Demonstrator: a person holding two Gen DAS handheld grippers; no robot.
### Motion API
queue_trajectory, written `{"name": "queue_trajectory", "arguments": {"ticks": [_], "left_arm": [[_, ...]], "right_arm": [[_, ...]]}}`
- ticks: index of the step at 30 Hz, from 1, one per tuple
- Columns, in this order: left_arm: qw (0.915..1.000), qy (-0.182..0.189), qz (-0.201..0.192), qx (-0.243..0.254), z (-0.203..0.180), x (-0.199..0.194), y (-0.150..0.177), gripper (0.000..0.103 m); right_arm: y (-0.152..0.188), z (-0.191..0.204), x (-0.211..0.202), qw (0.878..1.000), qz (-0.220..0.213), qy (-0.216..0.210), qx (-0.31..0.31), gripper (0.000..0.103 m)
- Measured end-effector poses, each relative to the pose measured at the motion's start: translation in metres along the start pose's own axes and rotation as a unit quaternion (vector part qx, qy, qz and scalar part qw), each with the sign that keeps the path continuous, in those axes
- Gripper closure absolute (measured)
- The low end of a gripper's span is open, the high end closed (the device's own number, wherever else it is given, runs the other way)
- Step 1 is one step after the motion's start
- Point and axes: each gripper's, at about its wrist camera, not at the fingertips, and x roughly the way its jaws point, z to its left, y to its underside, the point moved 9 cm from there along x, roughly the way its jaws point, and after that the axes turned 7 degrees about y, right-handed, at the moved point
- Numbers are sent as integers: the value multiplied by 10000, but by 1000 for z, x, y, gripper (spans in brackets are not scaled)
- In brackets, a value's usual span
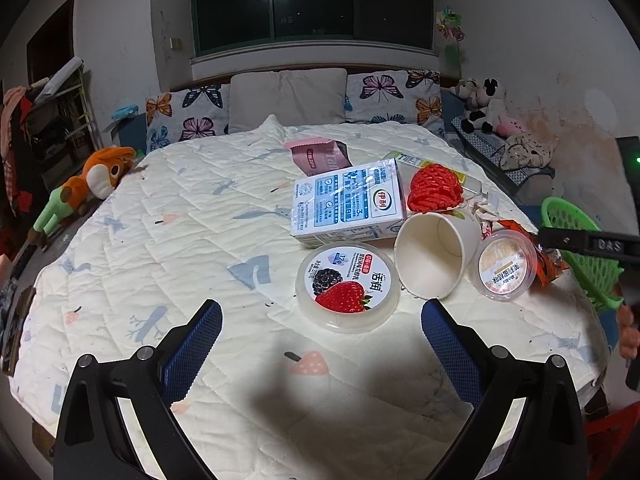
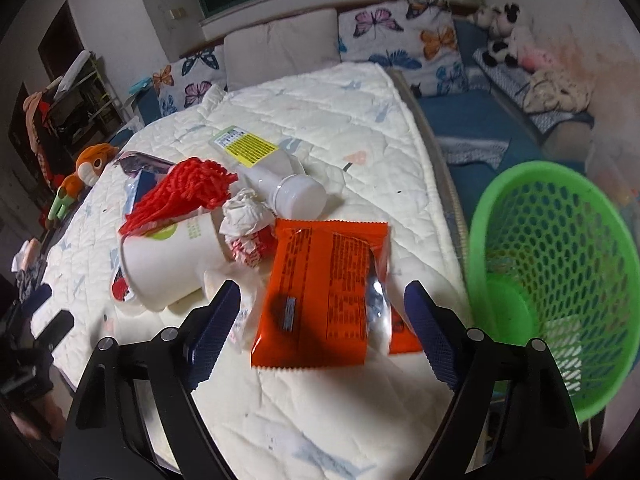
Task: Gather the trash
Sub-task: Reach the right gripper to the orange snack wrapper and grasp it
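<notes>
Trash (image 1: 347, 295) scattered on quilted bed (image 1: 160, 220), bedroom.

Trash pile (image 1: 384, 240) beside green basket (image 2: 560, 264).

Bedroom in a home, at night. Bed with cream quilt (image 1: 168, 248), printed with small motifs. Butterfly pillows (image 1: 394, 94) and a grey pillow (image 1: 286, 98) at the head. Dark window (image 1: 312, 4) above, a ceiling lamp reflected in its glass. Plush toys: orange one (image 1: 90, 184) at the left bedside, black-and-white ones (image 1: 482, 106) on the right. Clothes (image 1: 14, 128) hung at far left. Marked, stained white walls (image 1: 560, 60).
</notes>
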Motion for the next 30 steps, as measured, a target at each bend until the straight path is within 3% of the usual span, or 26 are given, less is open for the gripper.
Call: {"name": "queue_trajectory", "arguments": {"ticks": [5, 14, 21, 25, 27, 30], "left_arm": [[10000, 48, 45, 3, 1, 5, -1, 6], [9996, 246, 93, 65, -6, 15, -9, 6], [9987, 487, 103, 60, -8, 21, -21, 7], [9961, 866, 139, 26, -19, 25, -36, 8], [9959, 850, 89, 283, -29, 29, -50, 9], [9934, 968, 93, 611, -47, 36, -64, 19]], "right_arm": [[-7, -7, 22, 9990, 396, -107, 182, 16], [-7, -14, 48, 9972, 742, -47, 83, 18], [-5, -14, 44, 9975, 665, -202, 153, 34], [-7, -13, 35, 9982, 518, -242, 174, 39], [-7, -14, 29, 9981, 443, -336, 258, 39], [-9, -16, 20, 9981, 326, -402, 330, 40]]}}
